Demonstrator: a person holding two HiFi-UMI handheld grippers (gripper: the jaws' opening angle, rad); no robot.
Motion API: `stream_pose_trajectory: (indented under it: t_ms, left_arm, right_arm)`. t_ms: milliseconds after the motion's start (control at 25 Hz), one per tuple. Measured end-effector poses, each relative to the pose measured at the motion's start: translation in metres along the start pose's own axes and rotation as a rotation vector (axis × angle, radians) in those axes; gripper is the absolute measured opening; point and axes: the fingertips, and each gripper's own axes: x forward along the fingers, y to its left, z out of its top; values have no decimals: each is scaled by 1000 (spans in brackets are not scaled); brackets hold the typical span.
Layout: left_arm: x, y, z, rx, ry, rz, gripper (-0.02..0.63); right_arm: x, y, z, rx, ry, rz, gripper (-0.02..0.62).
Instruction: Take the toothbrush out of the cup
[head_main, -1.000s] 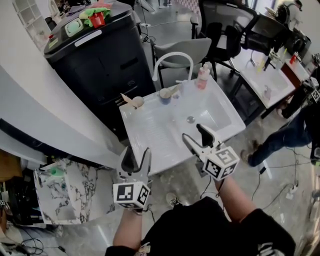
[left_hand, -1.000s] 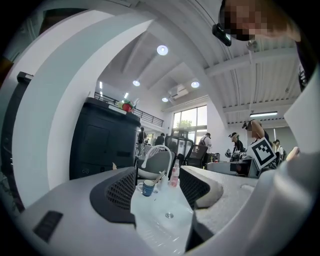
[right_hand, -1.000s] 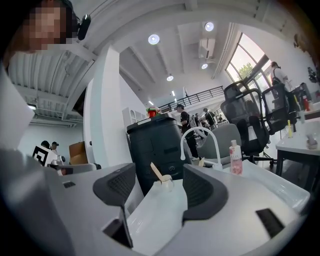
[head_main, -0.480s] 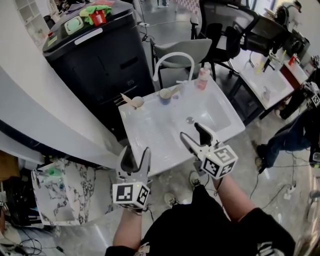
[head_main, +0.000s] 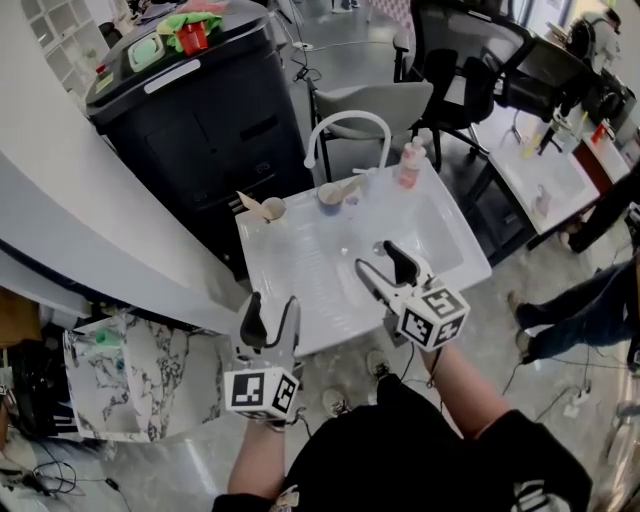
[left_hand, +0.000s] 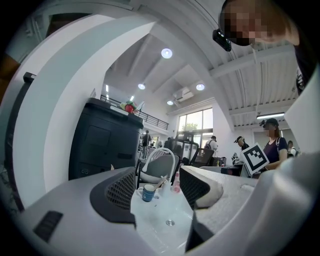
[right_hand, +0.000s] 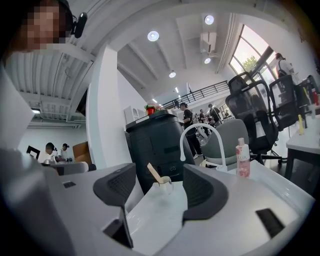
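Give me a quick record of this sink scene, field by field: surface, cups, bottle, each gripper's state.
surface: white sink basin with white arched faucet
cups: blue cup holding pale toothbrush; cream cup holding a beige stick; both at back rim
bottle: pink bottle, right of faucet
left gripper: open, empty
right gripper: open, empty

Open-plan office hall used as a test lab, with a mock washroom corner.

A free-standing white washbasin (head_main: 300, 270) with an arched tap (head_main: 345, 125) sits just ahead of the left tongs (head_main: 272, 305) and right tongs (head_main: 377, 256). Beyond it are a black cabinet (head_main: 200, 130) and mesh office chairs (head_main: 470, 60). Right of the right tongs are a second basin bench (head_main: 545, 170) and loose floor cables (head_main: 585, 395). Overhead are ceiling spotlights (left_hand: 166, 53) and a mezzanine railing (right_hand: 200, 94), with people (right_hand: 50, 149) seated.
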Motion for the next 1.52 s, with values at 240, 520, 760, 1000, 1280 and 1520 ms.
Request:
stream_pose_trajectory:
  t_ms: [240, 520, 760, 1000, 1280, 1520]
  left_arm:
    - [21, -14, -7, -12, 3, 24, 259]
    - [42, -28, -16, -13, 13, 49, 259]
    - [52, -37, -22, -4, 28, 75, 259]
    - [59, -41, -21, 10, 25, 114, 259]
    - [66, -39, -20, 18, 13, 167, 259]
    - [66, -34, -22, 9, 8, 211, 259]
  right_arm:
    - [11, -32, 2, 12, 5, 14, 282]
    - [28, -64, -1, 38, 26, 29, 278]
    - [51, -86, -6, 93, 32, 38, 275]
    - [78, -103, -17, 123, 55, 53, 278]
    - [114, -127, -34, 167, 98, 42, 279]
    - [146, -146, -54, 222, 144, 30, 279]
